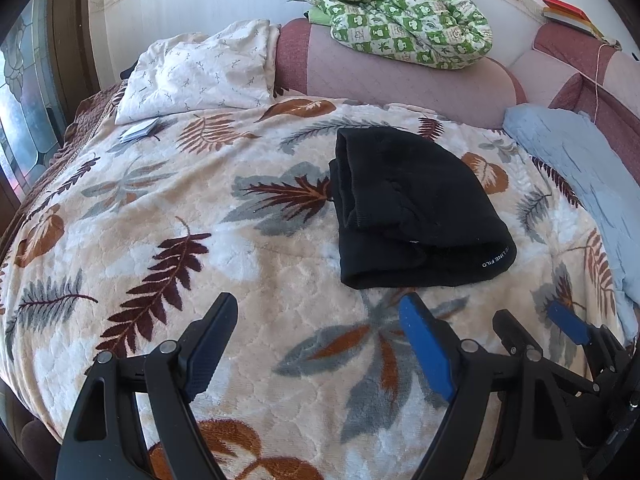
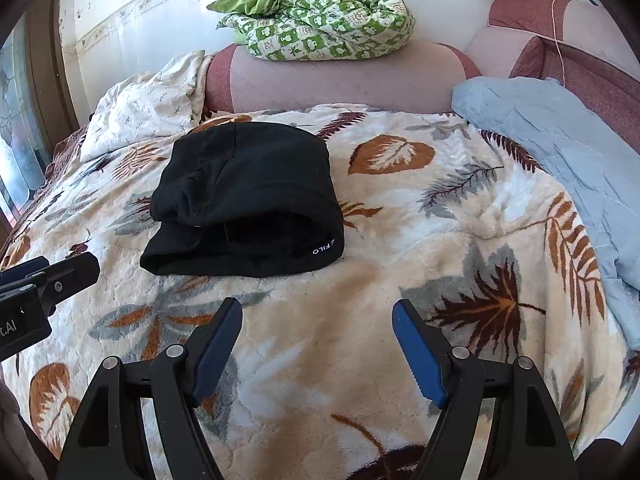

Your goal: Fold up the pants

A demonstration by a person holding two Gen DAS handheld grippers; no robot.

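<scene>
The black pants (image 1: 412, 212) lie folded into a compact bundle on the leaf-patterned blanket (image 1: 160, 208), white lettering showing on the near edge. My left gripper (image 1: 320, 308) hovers open just short of the bundle, nothing between its blue pads. In the right wrist view the same pants (image 2: 248, 200) sit ahead and to the left of my right gripper (image 2: 318, 312), which is open and empty over the blanket (image 2: 400, 240). The right gripper (image 1: 532, 316) also shows at the left view's lower right, and part of the left gripper's body shows at the right view's left edge.
A white pillow (image 1: 200, 76) lies at the back left with a small booklet (image 1: 140, 130) beside it. A green patterned quilt (image 1: 404, 12) rests on the pink headboard (image 1: 400, 76). A light blue cover (image 1: 580, 184) runs along the right side. Books (image 1: 568, 14) sit at the far right.
</scene>
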